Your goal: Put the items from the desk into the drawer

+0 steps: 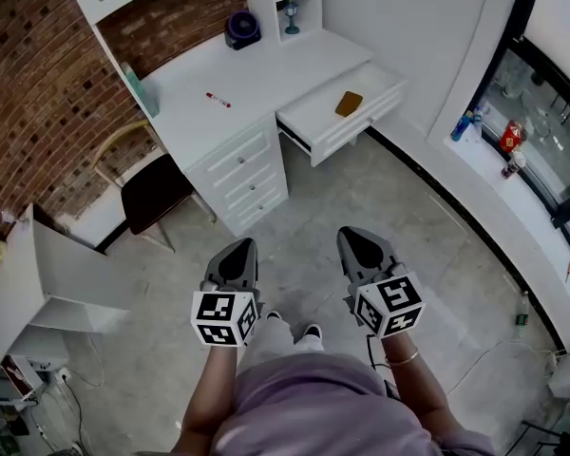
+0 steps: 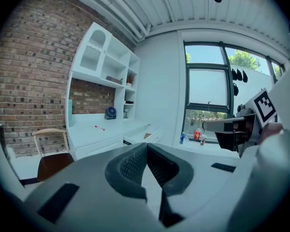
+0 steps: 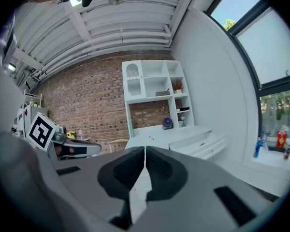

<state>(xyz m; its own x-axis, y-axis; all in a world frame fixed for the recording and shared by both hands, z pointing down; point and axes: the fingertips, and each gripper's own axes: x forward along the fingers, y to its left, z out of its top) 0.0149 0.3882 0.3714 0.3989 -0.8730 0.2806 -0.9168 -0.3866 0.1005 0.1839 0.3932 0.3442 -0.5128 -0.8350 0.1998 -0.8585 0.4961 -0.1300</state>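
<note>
Standing well back from the white surface (image 1: 266, 74), way up at 12 o'clock in the head view. Holding the left claw (image 1: 238, 247) at roughly 7 o'clock and the right claw (image 1: 357, 237) at roughly 5, side by side over the floor tiles, nowhere near the furniture. Left claw pinched fully together, nothing in it. Same deal on the right claw: closed tight, empty. Can spot a red pen (image 1: 218, 100) lying out on the surface, toward its 9 o'clock side. Also seeing a flat brown item (image 1: 349, 104) sitting inside the pulled-out drawer (image 1: 313, 120) at the 3 o'clock end. Plus a dark blue fan (image 1: 242, 28) at the back by the shelves and a chair (image 1: 152, 193) off around 8 o'clock.
</note>
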